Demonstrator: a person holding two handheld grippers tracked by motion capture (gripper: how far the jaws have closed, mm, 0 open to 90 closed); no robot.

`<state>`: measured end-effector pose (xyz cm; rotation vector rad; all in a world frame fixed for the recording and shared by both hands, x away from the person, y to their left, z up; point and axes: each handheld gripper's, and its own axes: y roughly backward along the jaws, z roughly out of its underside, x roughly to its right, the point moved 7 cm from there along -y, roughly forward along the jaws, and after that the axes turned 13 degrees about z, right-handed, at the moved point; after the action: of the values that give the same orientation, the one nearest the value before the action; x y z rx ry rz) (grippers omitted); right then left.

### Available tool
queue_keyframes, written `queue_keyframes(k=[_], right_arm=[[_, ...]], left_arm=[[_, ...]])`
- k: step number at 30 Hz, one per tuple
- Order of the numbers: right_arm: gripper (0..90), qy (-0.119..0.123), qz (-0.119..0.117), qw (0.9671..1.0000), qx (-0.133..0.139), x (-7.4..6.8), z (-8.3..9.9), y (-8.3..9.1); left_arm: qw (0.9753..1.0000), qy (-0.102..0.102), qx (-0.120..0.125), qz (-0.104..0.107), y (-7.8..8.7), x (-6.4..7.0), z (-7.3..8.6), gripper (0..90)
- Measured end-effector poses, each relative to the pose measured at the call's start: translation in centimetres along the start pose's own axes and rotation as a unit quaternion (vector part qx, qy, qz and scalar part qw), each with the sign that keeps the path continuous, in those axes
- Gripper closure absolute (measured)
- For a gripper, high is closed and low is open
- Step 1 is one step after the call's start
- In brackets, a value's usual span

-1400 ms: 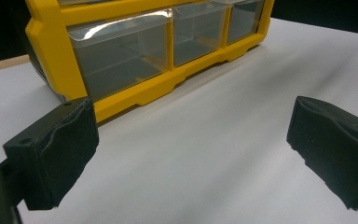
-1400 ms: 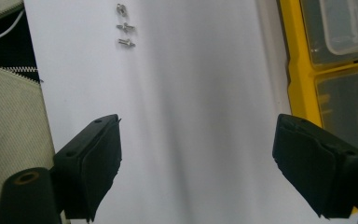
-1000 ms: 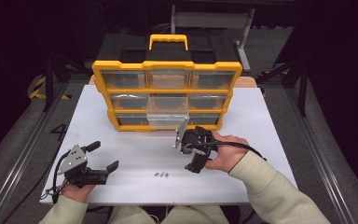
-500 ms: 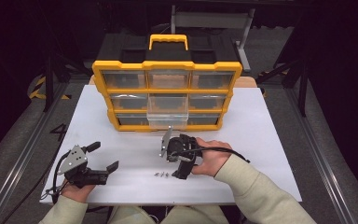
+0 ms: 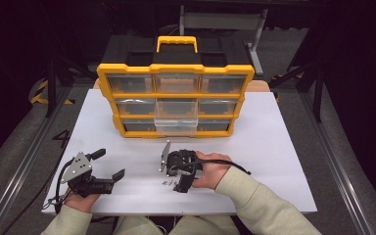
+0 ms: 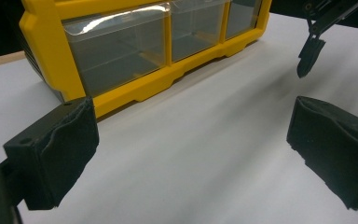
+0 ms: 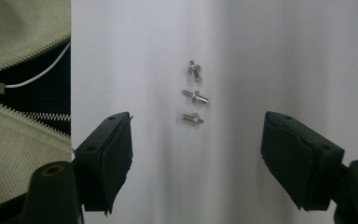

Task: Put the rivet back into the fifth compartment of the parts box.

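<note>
Right gripper view: right tongs (image 7: 196, 158) apart over three screws (image 7: 194, 95) on worktop (image 7: 242, 56); centre one before closing; left tongs (image 6: 191, 154) apart, idle

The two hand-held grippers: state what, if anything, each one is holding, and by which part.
Nothing is held. The left hand-held gripper is open over bare table. The right hand-held gripper is open above three small screws, touching none.

Three small silver screws (image 7: 194, 95) lie on their sides in a short row, well in front of the yellow drawer organizer (image 5: 175, 100).
</note>
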<state>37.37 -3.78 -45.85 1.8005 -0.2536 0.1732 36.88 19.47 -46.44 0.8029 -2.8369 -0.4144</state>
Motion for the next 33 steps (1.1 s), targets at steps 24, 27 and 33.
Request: queue_keyframes(k=[24,27,33], right_arm=[[55.0,0.003,-0.025,0.9996,-0.013,-0.9,-0.1,-3.4],[57.4,0.004,-0.022,0.9996,-0.015,-0.9,0.0,-3.5],[64.7,-0.006,-0.016,0.9998,-0.013,-0.6,0.0,-3.5]], left_arm=[[1.0000,0.001,0.000,0.003,0.0,0.0,0.0,2.9],[1.0000,0.000,-0.001,0.002,0.0,0.0,0.0,2.9],[1.0000,-0.002,0.003,0.002,0.1,0.1,-0.1,3.0]])
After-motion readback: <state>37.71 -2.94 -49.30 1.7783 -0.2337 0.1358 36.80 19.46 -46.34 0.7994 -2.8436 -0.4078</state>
